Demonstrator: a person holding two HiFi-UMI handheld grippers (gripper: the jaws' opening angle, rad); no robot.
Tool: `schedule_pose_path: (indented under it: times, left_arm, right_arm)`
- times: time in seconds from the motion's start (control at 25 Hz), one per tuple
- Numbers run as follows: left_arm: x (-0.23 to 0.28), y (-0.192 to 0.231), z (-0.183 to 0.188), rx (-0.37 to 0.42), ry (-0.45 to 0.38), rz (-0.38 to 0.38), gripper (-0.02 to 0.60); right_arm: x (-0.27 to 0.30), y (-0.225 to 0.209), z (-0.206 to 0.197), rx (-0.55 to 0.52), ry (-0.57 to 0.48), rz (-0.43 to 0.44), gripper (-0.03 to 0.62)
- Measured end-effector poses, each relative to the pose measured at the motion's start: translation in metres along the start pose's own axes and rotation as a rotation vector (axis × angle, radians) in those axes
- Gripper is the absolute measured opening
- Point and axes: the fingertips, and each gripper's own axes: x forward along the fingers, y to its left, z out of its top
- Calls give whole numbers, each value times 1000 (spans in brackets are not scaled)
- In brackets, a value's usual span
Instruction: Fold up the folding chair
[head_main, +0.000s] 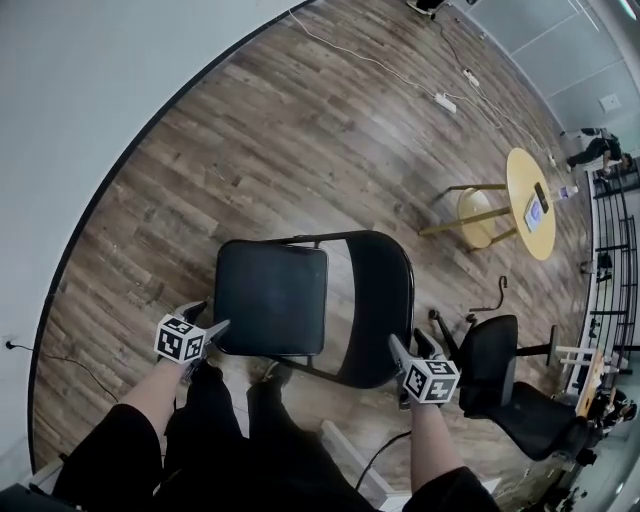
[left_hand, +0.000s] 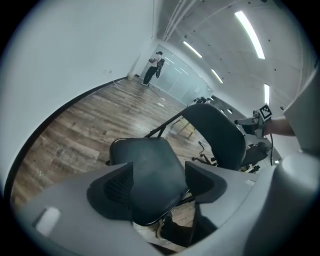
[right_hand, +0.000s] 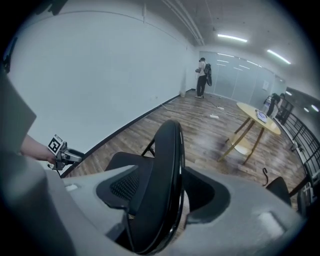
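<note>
A black folding chair stands unfolded on the wood floor, its seat (head_main: 270, 298) flat and its backrest (head_main: 375, 300) upright. My left gripper (head_main: 208, 316) is at the seat's near left corner. In the left gripper view its jaws (left_hand: 157, 180) stand open, with the seat's front edge (left_hand: 150, 165) between them and not pinched. My right gripper (head_main: 411, 340) is beside the backrest's rim. In the right gripper view its jaws (right_hand: 167, 187) are open astride the thin backrest edge (right_hand: 162, 165), with a gap on the right side.
A round yellow table (head_main: 530, 200) with a wooden stool (head_main: 475, 215) under it stands to the right. A black office chair (head_main: 510, 385) is close by my right gripper. A cable and power strip (head_main: 445, 102) lie on the far floor. A person (right_hand: 202, 75) stands far off.
</note>
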Motion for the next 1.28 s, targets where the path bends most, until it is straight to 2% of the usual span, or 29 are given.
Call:
schedule_pose_path:
  times: [0.4,0.64,0.92,1.12,1.28]
  left_arm:
    - [44,45,-37,-75,66,23,355]
    - [63,79,-70,-149,106,28,377]
    - [93,103,-94,-242,105,-11,391]
    - [112,115,-106,-271,122,-33,399]
    - [125,119,-111,-304,115,-88,411]
  right_arm:
    - [15,-8,-27,-10,89,-31,284]
    - [17,-10,-36,14,119,-55,289]
    - [25,-14,-43,27,154,-68,297]
    - [25,-16,-43,47,151,-70,311]
    - [28,-11,-43,69,135,-53,311]
